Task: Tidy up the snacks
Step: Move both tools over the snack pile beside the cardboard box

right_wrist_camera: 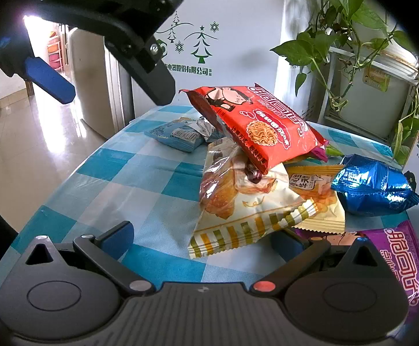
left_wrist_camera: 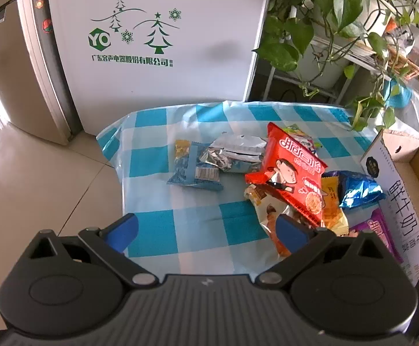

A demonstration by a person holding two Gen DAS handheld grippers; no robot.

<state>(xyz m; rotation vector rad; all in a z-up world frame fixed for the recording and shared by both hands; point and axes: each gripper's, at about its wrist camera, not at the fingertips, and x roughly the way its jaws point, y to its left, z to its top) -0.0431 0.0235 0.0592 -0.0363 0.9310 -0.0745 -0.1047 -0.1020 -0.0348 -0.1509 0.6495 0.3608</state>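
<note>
Left wrist view. The left gripper (left_wrist_camera: 206, 232) hovered above the near edge of the checked tablecloth (left_wrist_camera: 151, 201) with its jaws spread wide and nothing between them; its right blue pad (left_wrist_camera: 291, 235) overlapped the near end of the clear pastry packet (left_wrist_camera: 270, 216) in the picture, though contact could not be confirmed. The snacks lay heaped right of centre: the red noodle packet (left_wrist_camera: 293, 173) leaned across the pile, a silver packet (left_wrist_camera: 235, 152) and a light blue packet (left_wrist_camera: 193, 170) lay to its left, a dark blue foil packet (left_wrist_camera: 359, 189) to its right, just beside the cardboard box (left_wrist_camera: 397, 178). Probable risk: a pull on the lowest packet would tip the red one off the heap.

Right wrist view. The right gripper (right_wrist_camera: 200, 240) was held low and level at the near table edge, jaws wide apart and empty, the striped end of the pastry packet (right_wrist_camera: 238, 207) lying between them. The red noodle packet (right_wrist_camera: 255, 124) rested tilted on top of it. The left gripper (right_wrist_camera: 102, 75) hung above at upper left. A purple packet (right_wrist_camera: 400, 259) lay at right, touching the gripper body in appearance. Probable risks: a closing grip might crush the soft pastry, or catch only the crimped seal and slip
</note>
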